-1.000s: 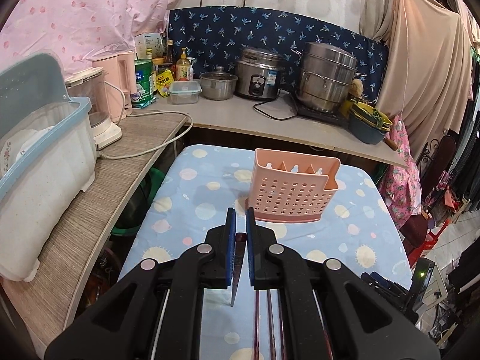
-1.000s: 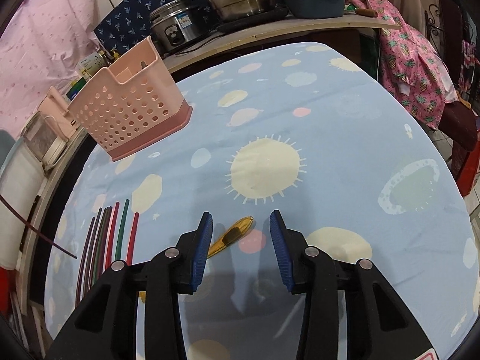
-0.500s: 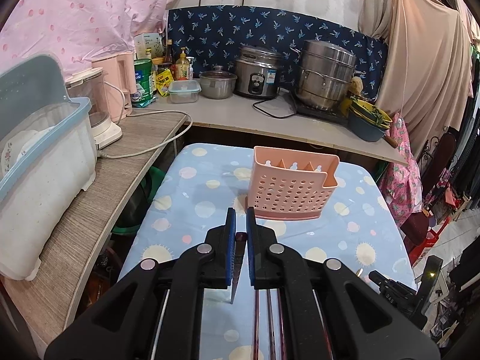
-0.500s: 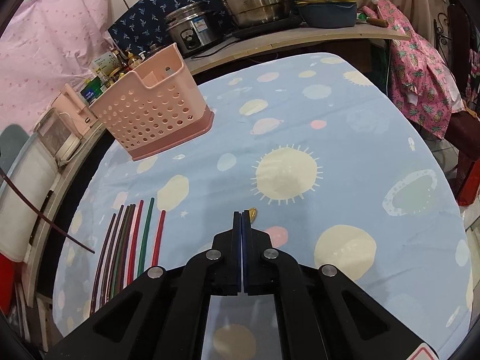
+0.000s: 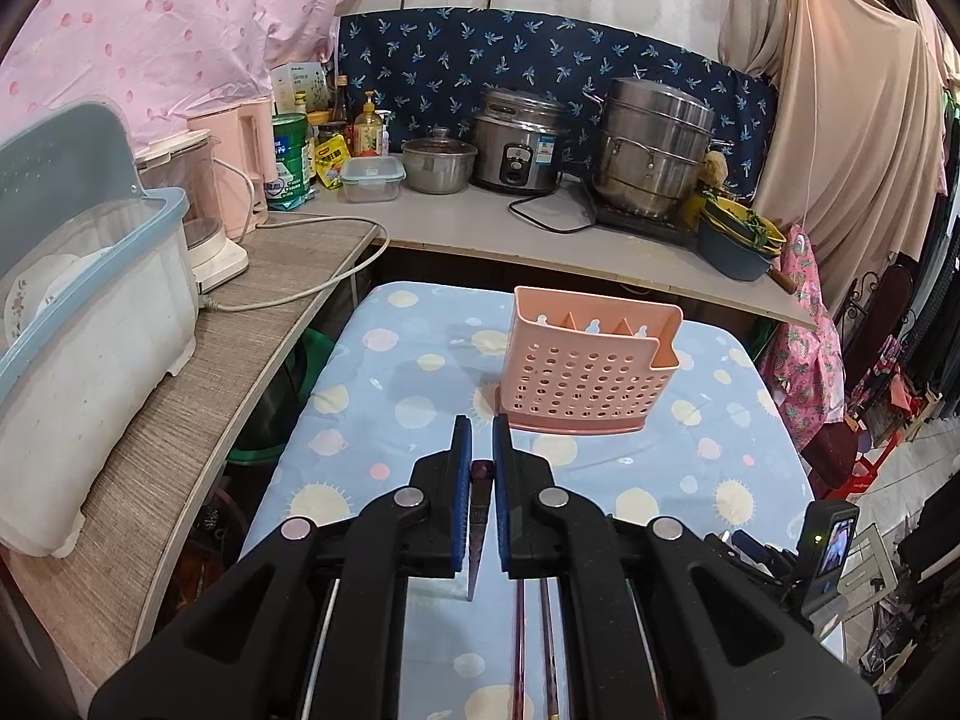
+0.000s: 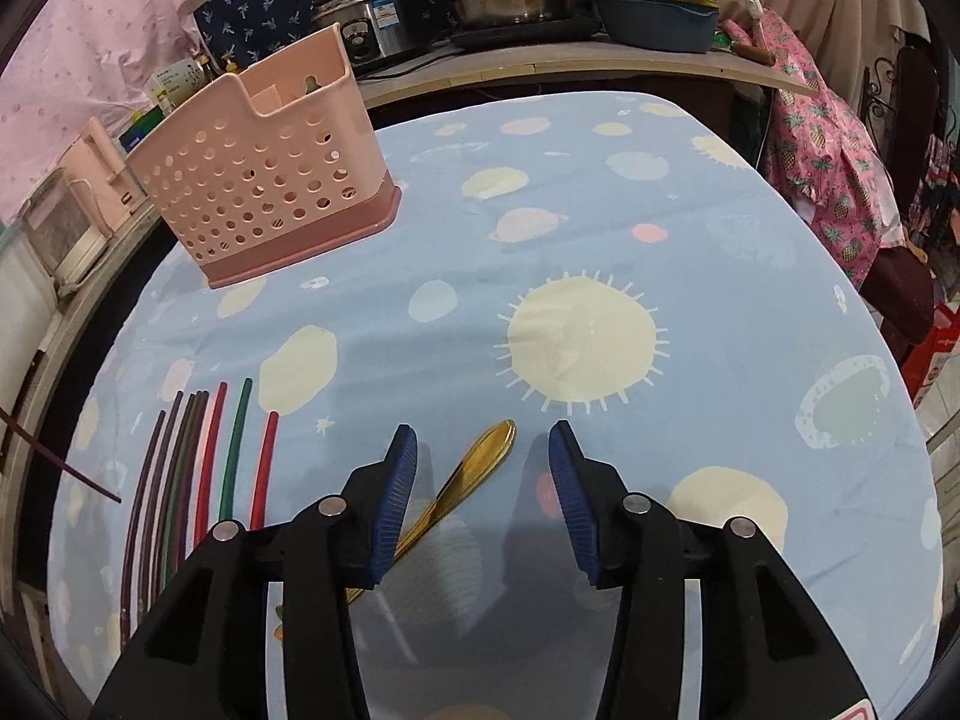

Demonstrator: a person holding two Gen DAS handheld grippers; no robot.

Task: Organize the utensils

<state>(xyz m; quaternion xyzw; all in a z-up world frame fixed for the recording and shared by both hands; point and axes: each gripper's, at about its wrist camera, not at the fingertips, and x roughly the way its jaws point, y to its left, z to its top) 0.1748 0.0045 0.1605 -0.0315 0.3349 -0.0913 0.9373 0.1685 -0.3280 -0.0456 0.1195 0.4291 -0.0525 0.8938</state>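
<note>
A pink perforated utensil holder stands upright at the far end of the blue patterned tablecloth. My left gripper hovers in front of it, shut on a dark maroon chopstick that hangs down between the pads. My right gripper is low over the cloth with its jaws opening. A gold spoon lies flat between and under them, its handle running beneath the left finger; the pads do not touch it. Several coloured chopsticks lie in a row to the left.
A grey counter behind the table carries a rice cooker, steel pots and bottles. A white dish rack sits on the left counter. A phone on a stand is off the table's right edge, with hanging clothes beyond.
The right gripper shut to pads touching half a second ago and has spread apart again, shifting slightly over the spoon. The spoon still lies on the cloth. The left gripper has not moved.
</note>
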